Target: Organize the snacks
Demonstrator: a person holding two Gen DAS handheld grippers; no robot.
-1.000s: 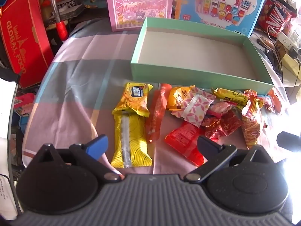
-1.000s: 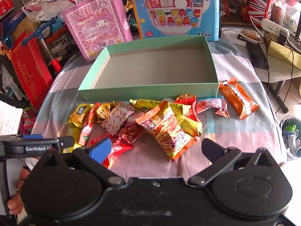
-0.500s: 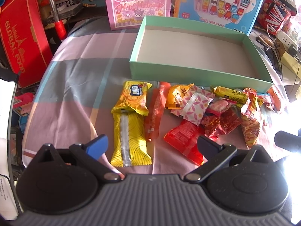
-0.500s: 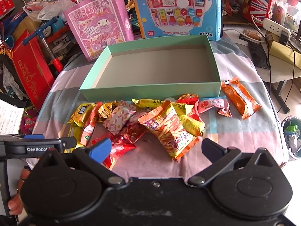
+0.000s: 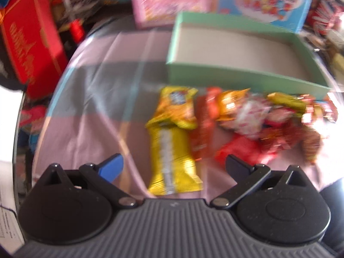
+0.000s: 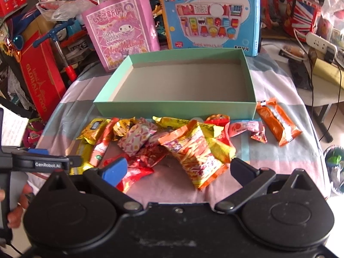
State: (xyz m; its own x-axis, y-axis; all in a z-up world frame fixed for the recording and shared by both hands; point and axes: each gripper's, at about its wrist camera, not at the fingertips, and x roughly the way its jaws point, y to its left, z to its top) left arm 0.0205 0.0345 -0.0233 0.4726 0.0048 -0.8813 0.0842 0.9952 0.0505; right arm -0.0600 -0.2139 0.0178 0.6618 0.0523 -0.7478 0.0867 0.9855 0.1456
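Observation:
An empty mint-green box (image 6: 172, 107) (image 5: 236, 76) stands on the cloth-covered table. A pile of snack packets lies in front of it. My left gripper (image 5: 173, 167) is open, and a long yellow packet (image 5: 172, 150) lies on the cloth between its fingers. A second yellow packet (image 5: 178, 105) overlaps its far end. My right gripper (image 6: 178, 169) is open just short of an orange-and-yellow chips bag (image 6: 193, 152). An orange packet (image 6: 277, 120) lies apart at the right. The left wrist view is blurred. The left gripper's body (image 6: 40, 163) shows at the left in the right wrist view.
A pink gift bag (image 6: 122, 36) and a blue toy box (image 6: 210, 21) stand behind the green box. A red carton (image 6: 40, 79) and a scooter handle (image 6: 60, 43) are off the table's left. A power strip (image 6: 320, 43) and cables lie at the right.
The left gripper has moved forward over the long yellow packet, blurring its view. The right gripper has crept closer to the chips bag. Both stay open.

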